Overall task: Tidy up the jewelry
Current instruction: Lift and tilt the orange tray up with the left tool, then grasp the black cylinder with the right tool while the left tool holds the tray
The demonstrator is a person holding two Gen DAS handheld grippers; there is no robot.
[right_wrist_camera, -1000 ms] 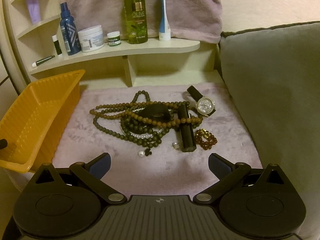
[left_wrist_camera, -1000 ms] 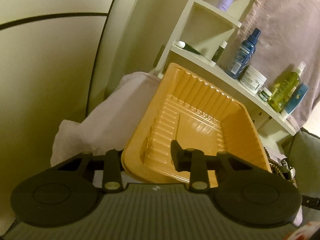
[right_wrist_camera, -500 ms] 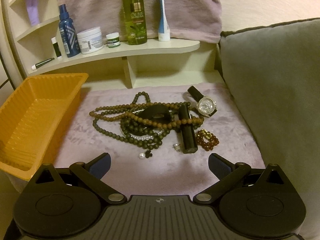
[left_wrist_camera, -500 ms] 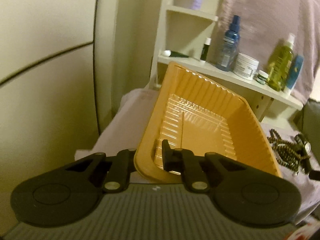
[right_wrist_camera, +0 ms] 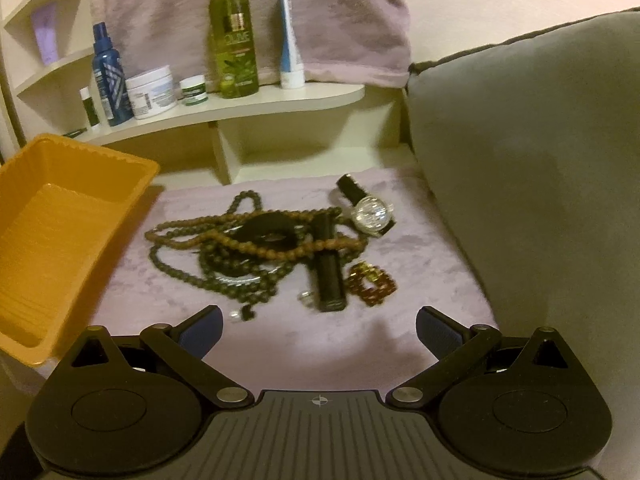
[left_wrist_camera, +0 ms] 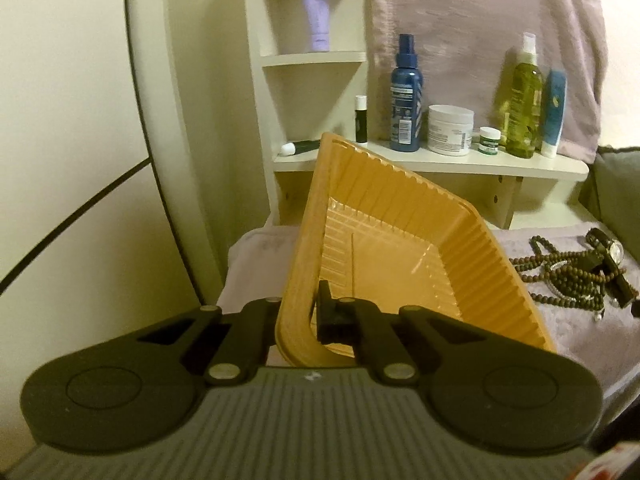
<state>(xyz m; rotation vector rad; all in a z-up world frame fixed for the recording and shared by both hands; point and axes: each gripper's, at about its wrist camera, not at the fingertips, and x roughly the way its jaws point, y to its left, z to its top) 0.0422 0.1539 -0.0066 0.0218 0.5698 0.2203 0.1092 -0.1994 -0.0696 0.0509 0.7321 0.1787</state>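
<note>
The near corner wall of the orange plastic tray (left_wrist_camera: pixel 400 240) is clamped between the jaws of the left gripper (left_wrist_camera: pixel 298 316); one finger is seen inside the tray and the other outside it, and the jaws have just been closing onto that wall. The tray is tilted in the left wrist view, with its ribbed walls and floor shown bare; nothing is seen lying in it. In the right wrist view the same tray (right_wrist_camera: pixel 60 216) is found at 9 o'clock, beside the mauve cloth (right_wrist_camera: pixel 420 280).

The right gripper (right_wrist_camera: pixel 318 330) is held wide open over the cloth, with nothing between its blue-padded fingers (right_wrist_camera: pixel 202 330).

The jewelry is gathered on the cloth at 12 o'clock from the right gripper, outside the tray. A tangle of brown bead necklaces (right_wrist_camera: pixel 248 240) is spread there, with a black ring-shaped piece (right_wrist_camera: pixel 266 232) on top and a black tube (right_wrist_camera: pixel 328 276) laid across it. A wristwatch (right_wrist_camera: pixel 370 210) is placed at 1 o'clock, and a small amber bead bracelet (right_wrist_camera: pixel 372 282) just beside the tube.

Behind, a cream shelf (right_wrist_camera: pixel 280 100) is loaded with a blue spray bottle (right_wrist_camera: pixel 110 80), a white jar (right_wrist_camera: pixel 152 94), a small green-labelled jar (right_wrist_camera: pixel 194 90), a green oil bottle (right_wrist_camera: pixel 234 46) and a blue-and-white tube (right_wrist_camera: pixel 290 44). A grey cushion (right_wrist_camera: pixel 540 160) is seen at 3 o'clock.
</note>
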